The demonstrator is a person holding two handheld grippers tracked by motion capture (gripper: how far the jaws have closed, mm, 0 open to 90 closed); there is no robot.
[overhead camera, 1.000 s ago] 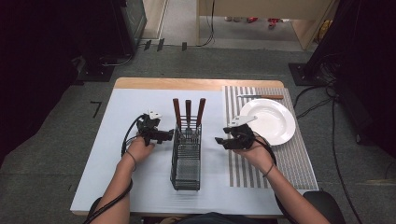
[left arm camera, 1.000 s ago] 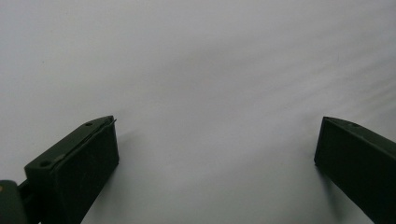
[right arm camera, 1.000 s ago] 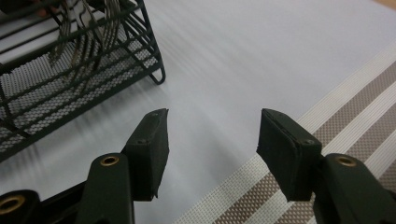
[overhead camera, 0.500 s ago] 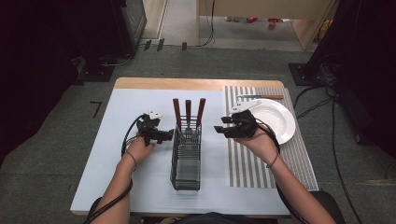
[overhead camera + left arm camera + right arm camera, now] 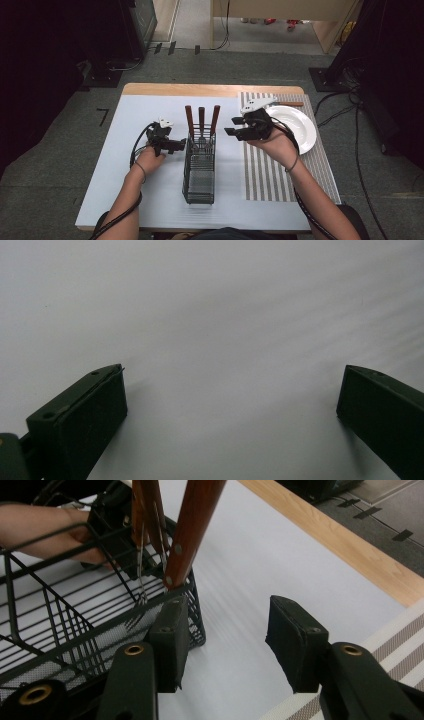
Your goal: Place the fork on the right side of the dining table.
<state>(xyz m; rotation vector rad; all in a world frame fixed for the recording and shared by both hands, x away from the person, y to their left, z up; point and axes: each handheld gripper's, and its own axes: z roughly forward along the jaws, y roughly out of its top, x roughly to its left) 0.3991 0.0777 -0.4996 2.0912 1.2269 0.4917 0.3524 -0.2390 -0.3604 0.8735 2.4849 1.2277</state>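
wooden handles (image 5: 201, 120) lean away from the person in the basket (image 5: 199, 170); both grippers released, empty.

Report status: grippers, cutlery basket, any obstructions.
Left gripper open, empty, beside wire basket. Right gripper open, empty, near basket's far corner. Three wooden-handled utensils stand in basket. Nothing between jaws.
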